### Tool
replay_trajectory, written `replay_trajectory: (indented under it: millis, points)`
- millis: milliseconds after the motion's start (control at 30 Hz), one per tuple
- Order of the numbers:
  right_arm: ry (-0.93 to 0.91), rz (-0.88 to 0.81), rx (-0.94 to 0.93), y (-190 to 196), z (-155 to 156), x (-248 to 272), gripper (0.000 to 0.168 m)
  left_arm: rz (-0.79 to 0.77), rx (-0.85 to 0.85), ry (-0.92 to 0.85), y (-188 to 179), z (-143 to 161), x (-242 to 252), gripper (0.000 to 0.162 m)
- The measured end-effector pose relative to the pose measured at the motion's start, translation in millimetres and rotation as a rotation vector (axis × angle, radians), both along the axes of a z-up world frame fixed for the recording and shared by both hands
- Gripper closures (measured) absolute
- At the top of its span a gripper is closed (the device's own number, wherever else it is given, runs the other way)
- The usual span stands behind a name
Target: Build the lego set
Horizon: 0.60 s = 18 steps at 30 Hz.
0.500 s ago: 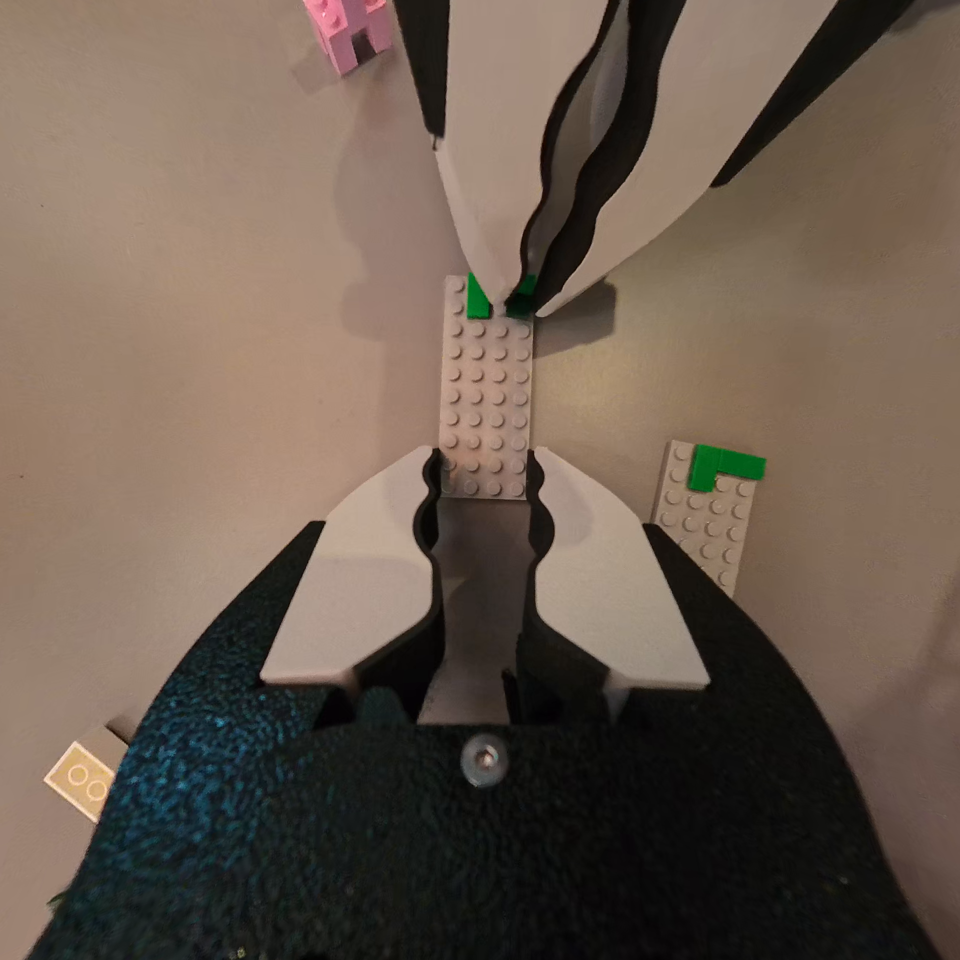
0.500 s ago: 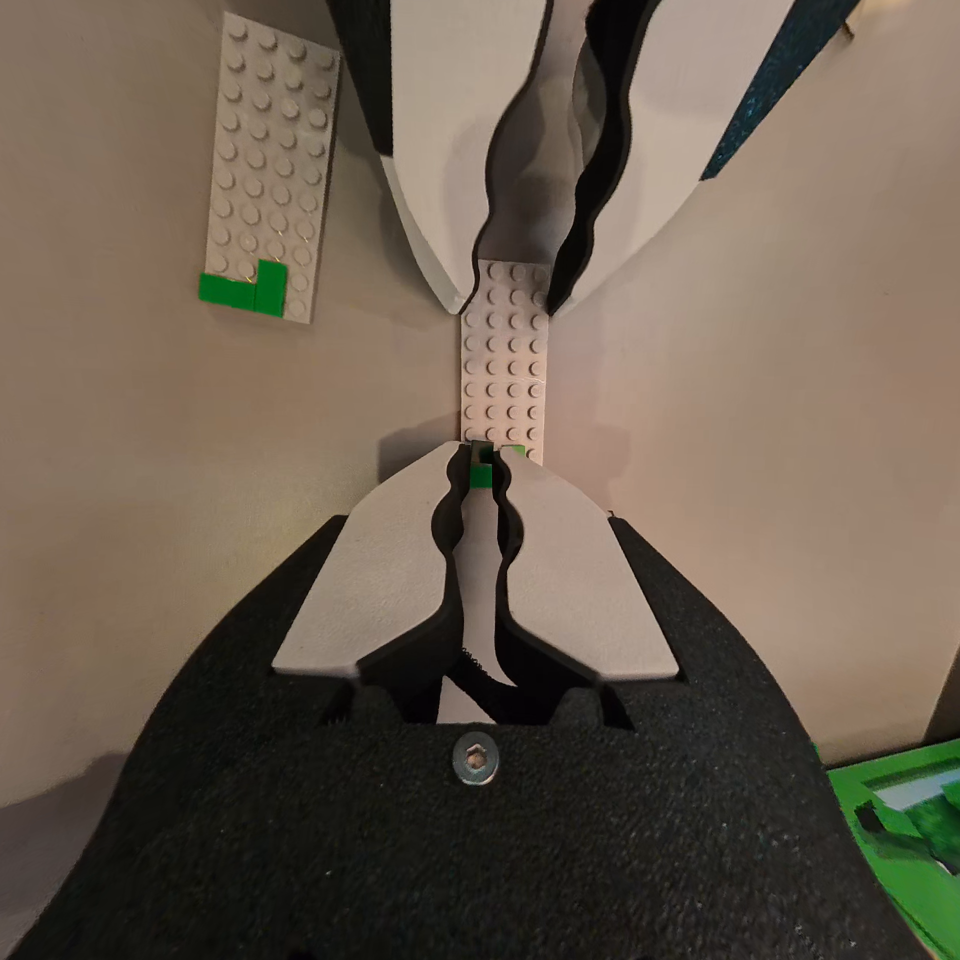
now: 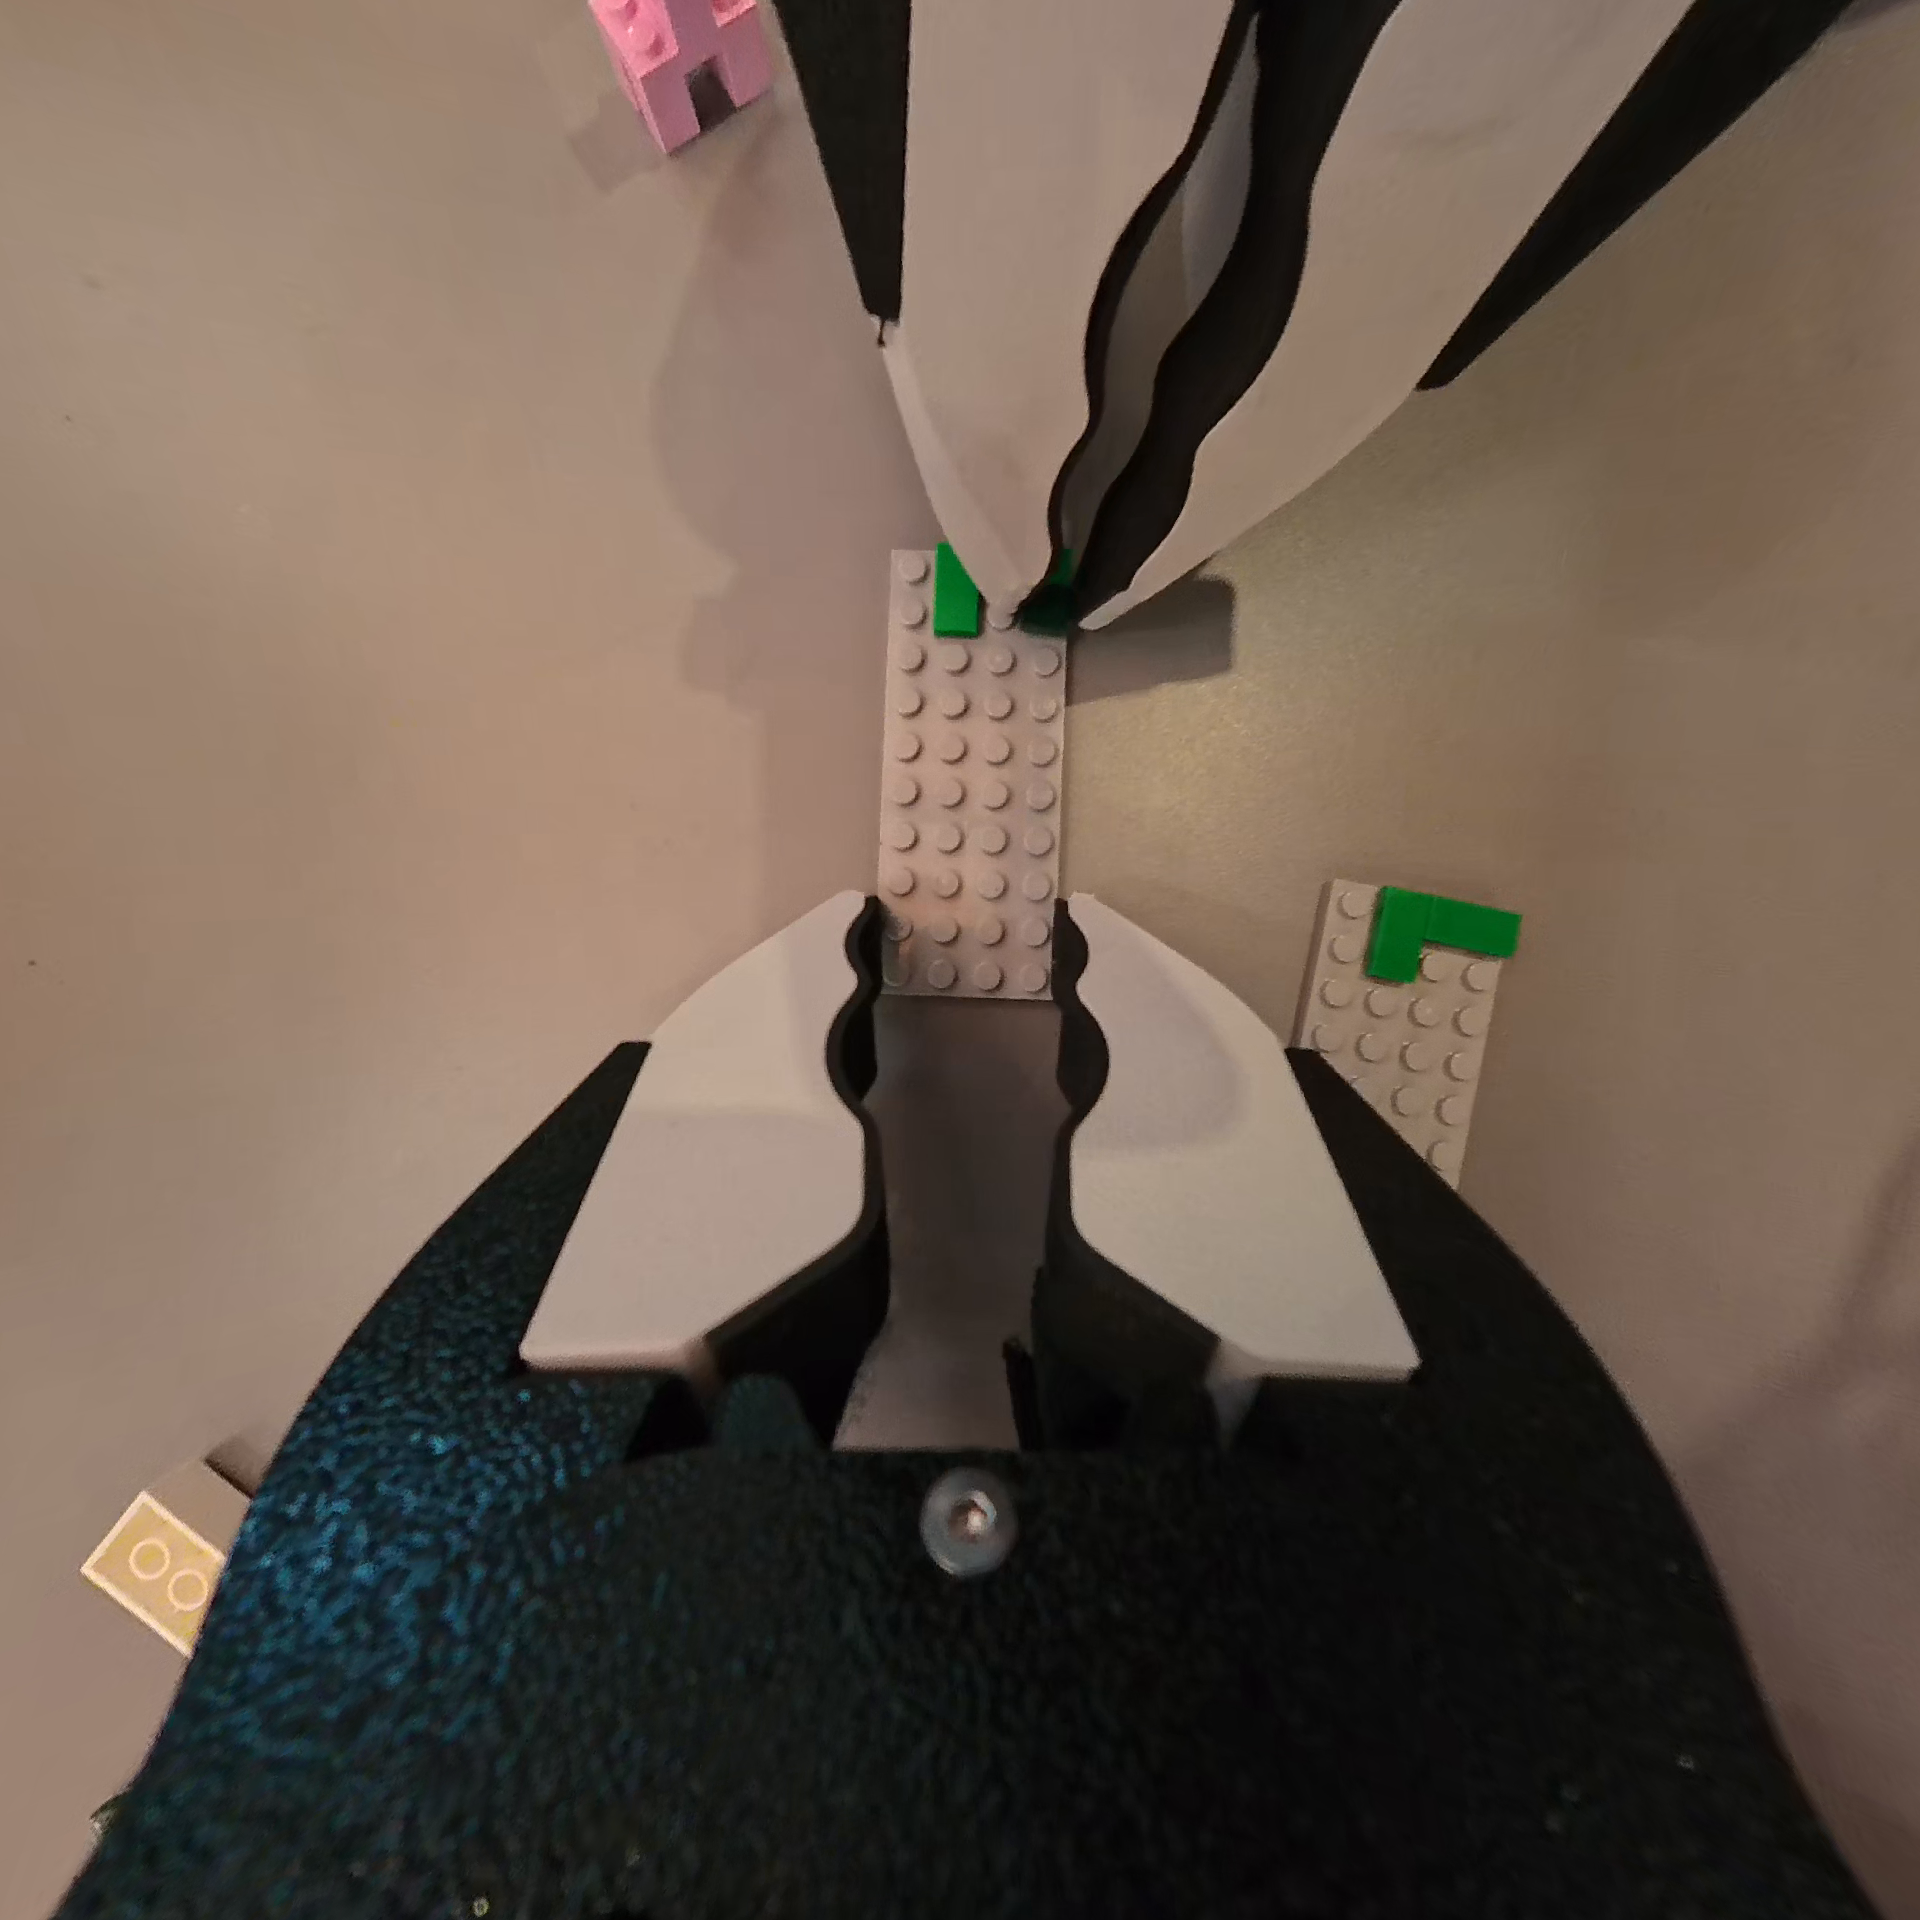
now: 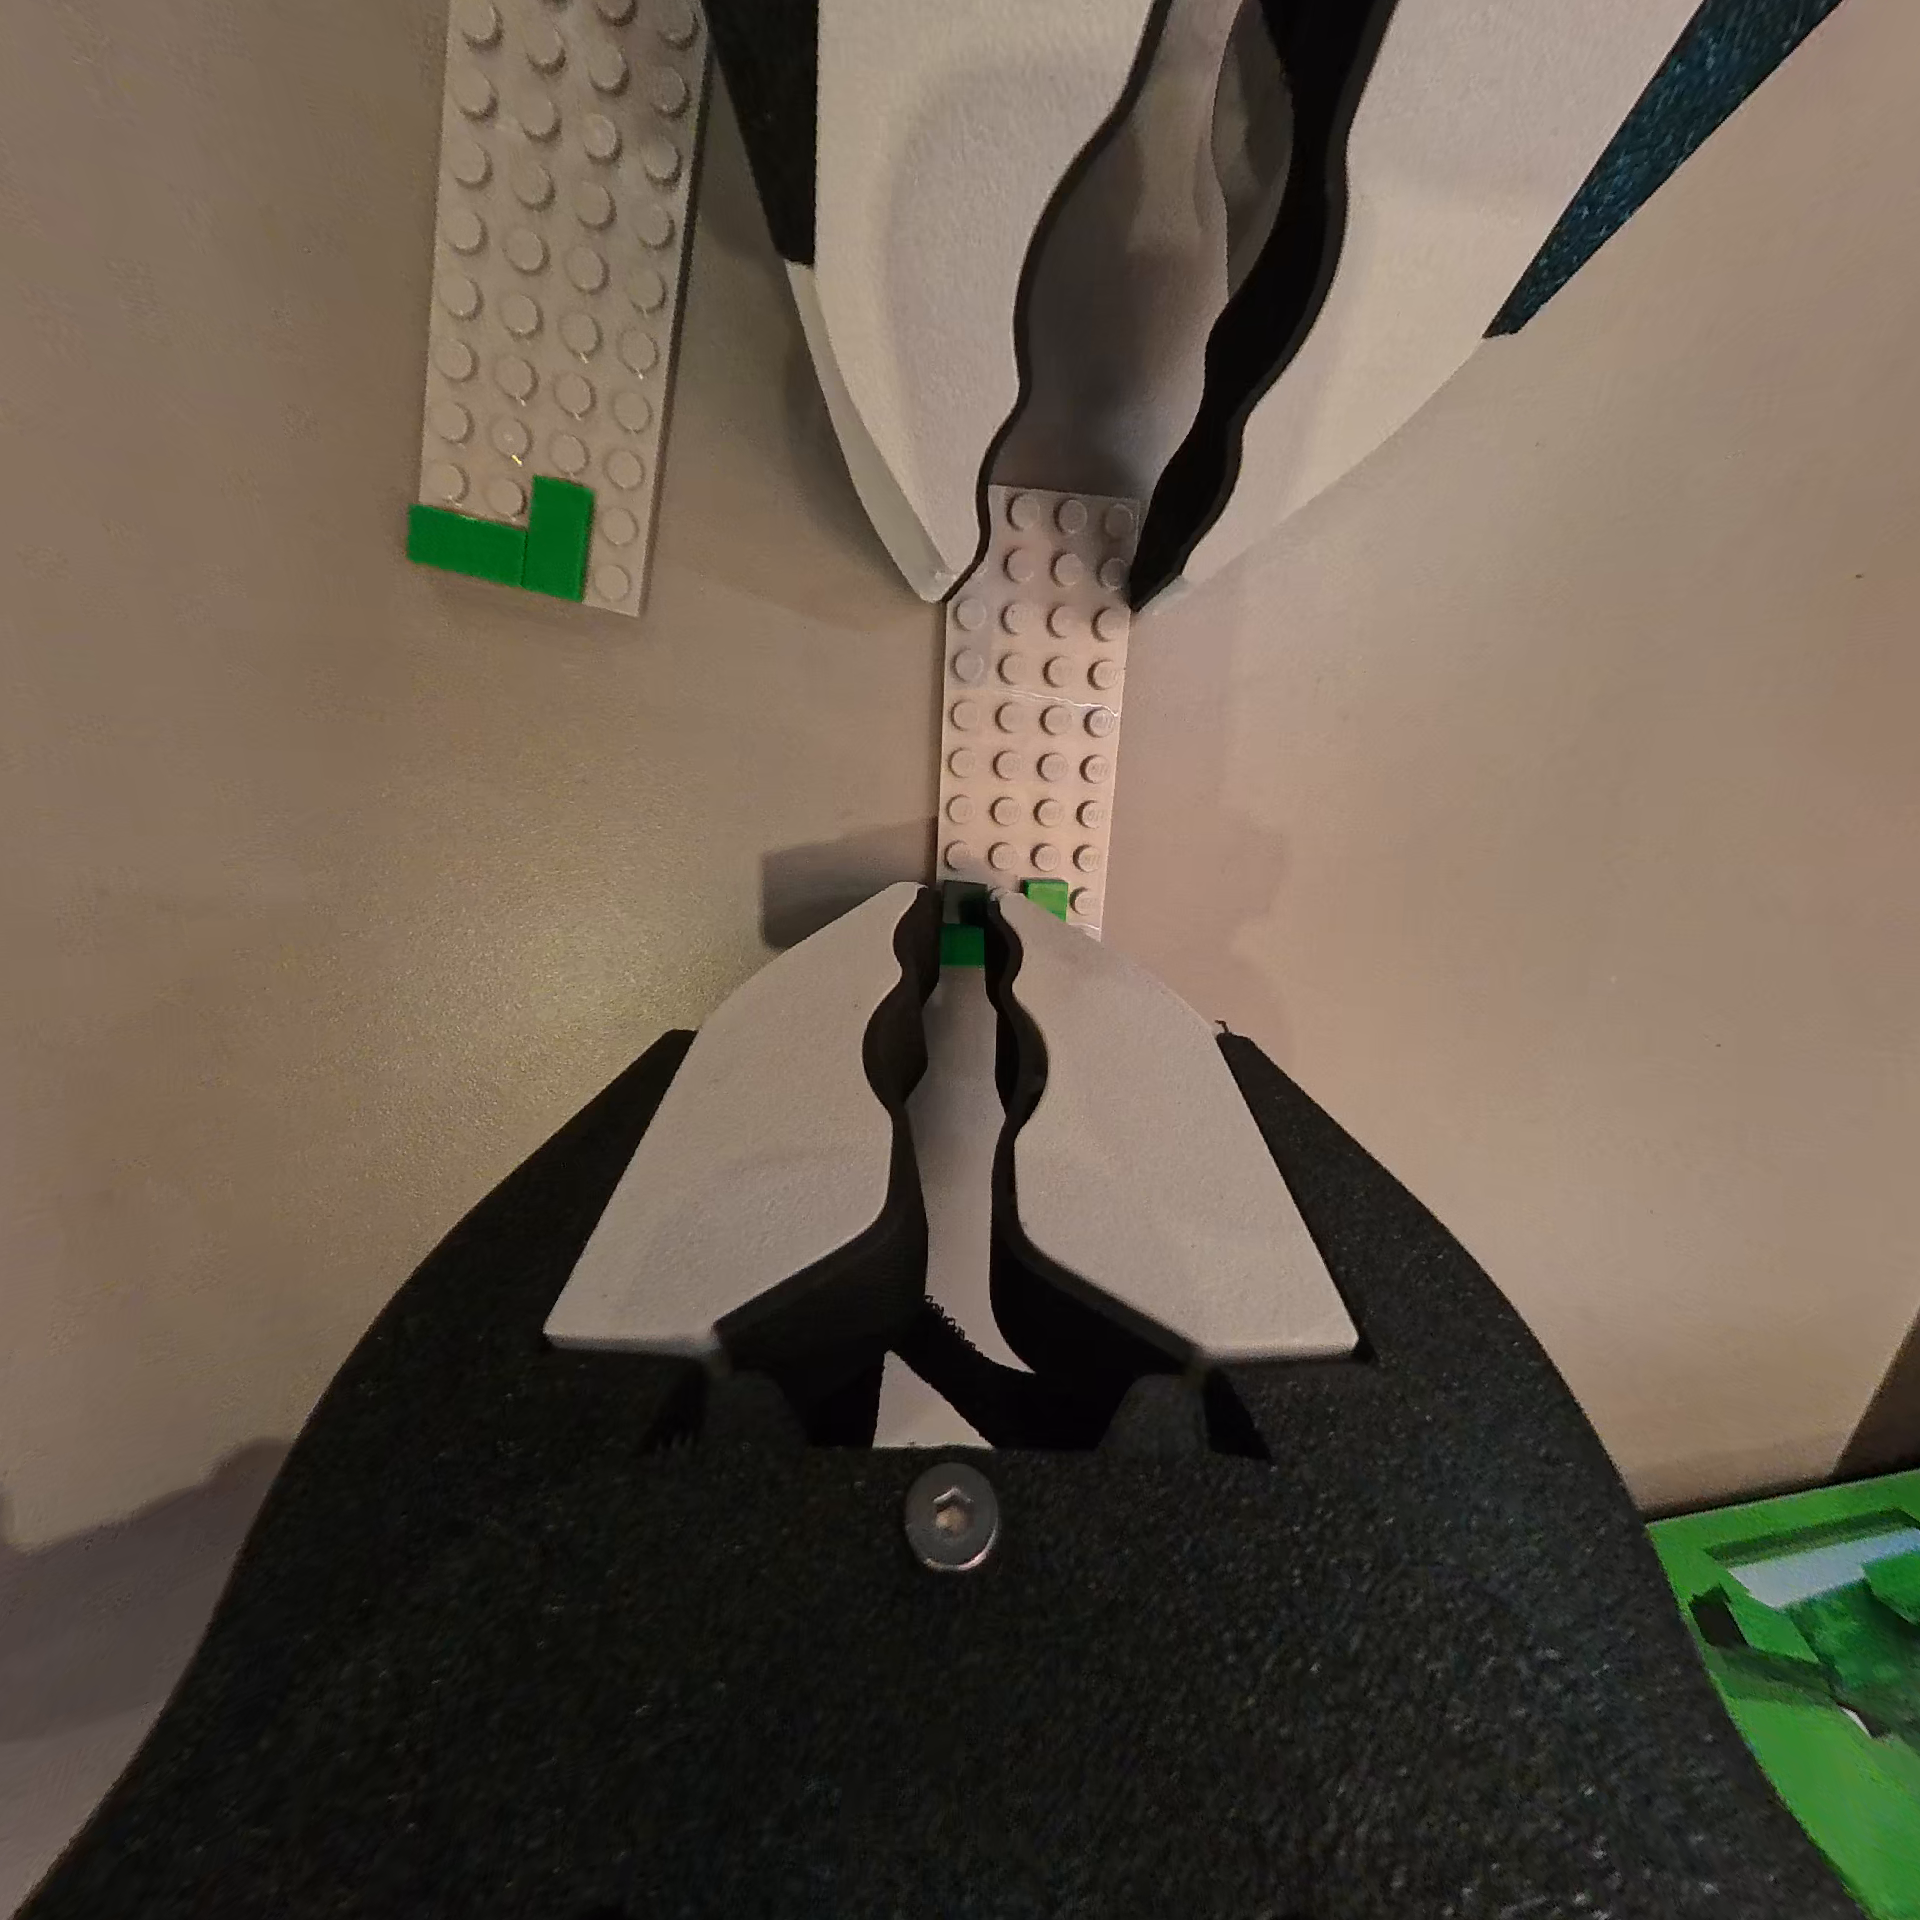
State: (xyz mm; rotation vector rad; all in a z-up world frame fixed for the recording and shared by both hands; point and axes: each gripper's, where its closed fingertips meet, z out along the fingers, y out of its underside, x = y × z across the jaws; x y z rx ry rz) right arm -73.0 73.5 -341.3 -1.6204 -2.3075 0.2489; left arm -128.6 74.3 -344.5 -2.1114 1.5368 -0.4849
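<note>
A long grey studded plate (image 3: 971, 779) lies on the table. My left gripper (image 3: 966, 914) is shut on its near end, one finger on each long side. My right gripper (image 4: 961, 904) is at the plate's other end, shut on a small green piece (image 4: 961, 940) that sits at the plate's corner. A second small green piece (image 4: 1044, 894) sits on the same end beside it. In the left wrist view the right gripper (image 3: 1023, 608) comes down from the top, with green pieces (image 3: 954, 603) on either side of its tips. The left gripper (image 4: 1039, 582) shows at the top of the right wrist view.
A second grey plate (image 3: 1392, 1029) carrying a green L-shaped piece (image 3: 1423, 930) lies to the right of my left gripper; it also shows in the right wrist view (image 4: 551, 291). A pink brick (image 3: 686, 62) lies far left, a tan brick (image 3: 156, 1579) near left. A green printed sheet (image 4: 1808, 1662) lies by my right gripper. There is about 6 centimeters between the tips of the two grippers.
</note>
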Motion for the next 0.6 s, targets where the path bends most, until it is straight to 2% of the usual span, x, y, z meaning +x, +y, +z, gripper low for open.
replay_trajectory:
  millis: [467,600]
  points:
    - [0.008,0.003,0.013,-1.1,-0.9,0.2,0.157,0.006,-0.021,-0.013,-1.4,0.4,1.0,0.131]
    - [0.089,-0.028,0.051,0.2,9.6,-0.2,0.150,0.036,-0.031,-0.019,1.4,1.1,-0.9,0.131]
